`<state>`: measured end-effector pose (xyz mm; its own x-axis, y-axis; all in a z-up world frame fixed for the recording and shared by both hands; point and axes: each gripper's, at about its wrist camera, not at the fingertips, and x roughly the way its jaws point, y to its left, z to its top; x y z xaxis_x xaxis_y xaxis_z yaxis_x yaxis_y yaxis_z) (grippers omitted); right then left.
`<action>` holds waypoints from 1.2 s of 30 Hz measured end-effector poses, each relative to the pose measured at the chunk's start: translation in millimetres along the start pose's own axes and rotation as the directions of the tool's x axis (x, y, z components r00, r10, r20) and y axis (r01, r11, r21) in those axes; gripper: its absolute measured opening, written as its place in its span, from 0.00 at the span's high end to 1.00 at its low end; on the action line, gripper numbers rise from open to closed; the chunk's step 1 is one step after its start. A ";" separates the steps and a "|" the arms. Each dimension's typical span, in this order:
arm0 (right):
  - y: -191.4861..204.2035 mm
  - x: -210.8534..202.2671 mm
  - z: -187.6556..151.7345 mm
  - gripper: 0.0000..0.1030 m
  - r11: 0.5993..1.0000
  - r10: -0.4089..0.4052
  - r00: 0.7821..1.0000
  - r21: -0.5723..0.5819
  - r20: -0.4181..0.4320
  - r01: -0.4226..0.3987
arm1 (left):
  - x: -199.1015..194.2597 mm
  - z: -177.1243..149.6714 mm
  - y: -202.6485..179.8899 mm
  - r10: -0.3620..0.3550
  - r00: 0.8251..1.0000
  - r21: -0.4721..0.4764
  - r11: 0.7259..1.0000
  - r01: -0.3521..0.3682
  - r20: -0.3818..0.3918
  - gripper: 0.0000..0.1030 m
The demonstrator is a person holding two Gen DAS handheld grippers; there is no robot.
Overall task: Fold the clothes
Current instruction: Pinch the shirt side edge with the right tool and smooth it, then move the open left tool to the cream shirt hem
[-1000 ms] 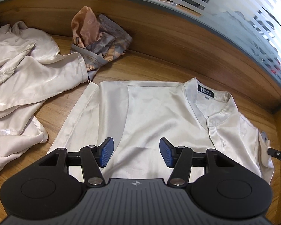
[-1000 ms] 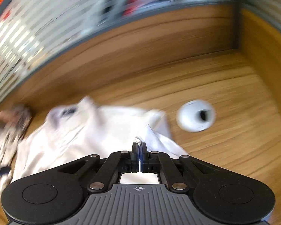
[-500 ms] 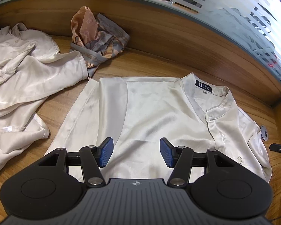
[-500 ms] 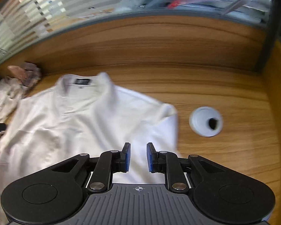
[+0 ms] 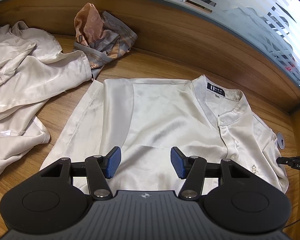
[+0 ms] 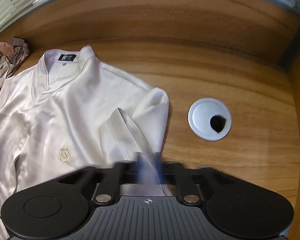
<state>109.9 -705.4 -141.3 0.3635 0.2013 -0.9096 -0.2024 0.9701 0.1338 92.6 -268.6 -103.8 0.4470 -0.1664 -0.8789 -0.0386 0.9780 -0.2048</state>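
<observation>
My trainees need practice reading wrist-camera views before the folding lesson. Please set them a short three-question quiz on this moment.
1. True or false: the left gripper is shut on the cream shirt.
2. In the right wrist view, what sits in the desk to the right of the shirt?
A. a round white cable grommet
B. a coffee mug
C. a pair of scissors
3. Fill in: the pads on the left gripper's fingers are ____ in colour.

Key: 1 false, its fingers stand wide apart above the shirt; 2 A; 3 blue.
</observation>
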 end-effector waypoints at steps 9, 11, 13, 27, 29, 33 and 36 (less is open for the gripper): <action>-33.6 -43.4 -19.8 0.98 0.963 -0.158 0.980 0.239 0.119 0.126 | -0.3 -0.7 0.1 -0.004 1.000 -0.002 1.000 0.004 -0.006 0.41; -43.1 -46.0 -26.8 0.98 0.940 -0.205 0.973 0.299 0.108 0.165 | -0.2 -1.5 -0.3 -0.008 1.000 0.002 1.000 0.008 -0.009 0.41; -52.1 -45.2 -33.1 0.97 0.918 -0.239 0.968 0.342 0.077 0.200 | -0.1 -2.0 -0.6 -0.008 1.000 0.005 1.000 0.008 -0.011 0.41; -30.8 -52.7 -7.8 0.83 0.943 -0.220 0.968 0.281 0.119 0.180 | 0.1 -4.1 18.3 0.042 0.999 -0.022 0.999 -0.042 -0.001 0.41; -19.9 -49.4 2.5 0.76 0.957 -0.184 0.974 0.248 0.129 0.148 | 0.7 -3.0 23.0 0.056 0.998 -0.024 0.998 -0.056 0.004 0.41; 0.8 -36.8 17.7 0.71 0.975 -0.146 0.981 0.188 0.126 0.121 | 4.1 0.3 32.7 0.086 0.996 -0.022 0.996 -0.085 0.012 0.41; 15.3 -27.8 25.4 0.65 0.982 -0.132 0.984 0.149 0.118 0.114 | 7.3 3.1 43.0 0.116 0.993 -0.022 0.993 -0.116 0.025 0.41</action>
<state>119.8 -692.6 -104.0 0.4916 0.0855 -0.8666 -0.0213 0.9960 0.0862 97.0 -227.3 -117.6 0.4621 -0.0485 -0.8855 -0.1093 0.9878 -0.1112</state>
